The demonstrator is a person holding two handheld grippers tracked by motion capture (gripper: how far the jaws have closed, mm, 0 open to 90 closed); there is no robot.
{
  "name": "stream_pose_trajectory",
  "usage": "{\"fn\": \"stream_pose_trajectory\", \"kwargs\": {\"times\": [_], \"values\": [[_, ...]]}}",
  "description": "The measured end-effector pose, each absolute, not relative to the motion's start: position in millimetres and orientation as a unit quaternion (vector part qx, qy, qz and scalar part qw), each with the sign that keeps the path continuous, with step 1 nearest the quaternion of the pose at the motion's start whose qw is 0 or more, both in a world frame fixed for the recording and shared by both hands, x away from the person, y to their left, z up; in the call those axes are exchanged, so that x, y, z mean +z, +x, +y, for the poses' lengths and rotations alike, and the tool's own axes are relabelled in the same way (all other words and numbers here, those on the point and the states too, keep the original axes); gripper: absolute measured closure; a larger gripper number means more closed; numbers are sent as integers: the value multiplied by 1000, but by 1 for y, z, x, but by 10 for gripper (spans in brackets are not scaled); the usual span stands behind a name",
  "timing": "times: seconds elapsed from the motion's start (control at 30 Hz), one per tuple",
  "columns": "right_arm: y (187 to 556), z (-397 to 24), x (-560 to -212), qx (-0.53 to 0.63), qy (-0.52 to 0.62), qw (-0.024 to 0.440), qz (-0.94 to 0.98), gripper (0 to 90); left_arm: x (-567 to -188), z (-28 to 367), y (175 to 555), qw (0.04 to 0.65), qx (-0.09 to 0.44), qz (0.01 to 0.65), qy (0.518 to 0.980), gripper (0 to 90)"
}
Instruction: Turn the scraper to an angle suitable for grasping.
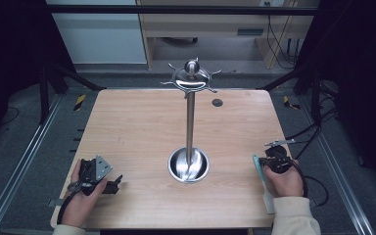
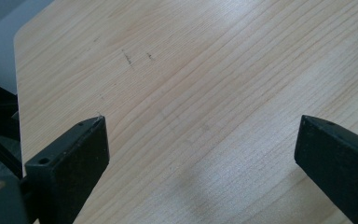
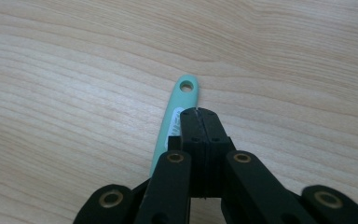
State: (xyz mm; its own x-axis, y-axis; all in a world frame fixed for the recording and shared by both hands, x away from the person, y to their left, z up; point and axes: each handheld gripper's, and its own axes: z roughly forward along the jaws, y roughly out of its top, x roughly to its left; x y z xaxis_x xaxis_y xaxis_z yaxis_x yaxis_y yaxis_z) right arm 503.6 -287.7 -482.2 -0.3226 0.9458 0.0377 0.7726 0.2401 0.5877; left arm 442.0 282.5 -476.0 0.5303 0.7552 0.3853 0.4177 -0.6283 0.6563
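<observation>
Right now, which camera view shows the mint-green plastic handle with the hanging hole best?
The right gripper view: the mint-green plastic handle lies close, its hole clear, partly under the shut jaws. The high view shows it small beside the right hand. The left gripper view shows bare wooden table.

A light wooden tabletop (image 1: 132, 132) with rounded corners takes up the middle of the high view, its grain running across the frame. Just right of centre a round, shiny metal base (image 1: 188, 165) sits on it, and a slim steel post rises from that base to a disc with hooks around its rim. Toward the upper right of the board a small dark round spot (image 1: 217, 102) marks the wood. At the lower right edge lies a mint-green spatula (image 1: 263, 182), its handle end with a hanging hole (image 3: 185, 86) flat on the wood. A few faint dark scratches (image 2: 129, 58) show in the left gripper view, upper left.
</observation>
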Motion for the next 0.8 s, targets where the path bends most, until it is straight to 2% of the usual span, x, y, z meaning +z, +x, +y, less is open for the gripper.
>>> {"fn": "stream_pose_trajectory", "kwargs": {"times": [0.6, 0.8], "values": [[502, -275, -482, 264, 526, 161, 792, 900, -476, 283, 442, 252, 337, 350, 837, 28], [499, -276, -475, 273, 537, 169, 780, 833, -476, 283, 442, 252, 337, 351, 837, 28]]}}
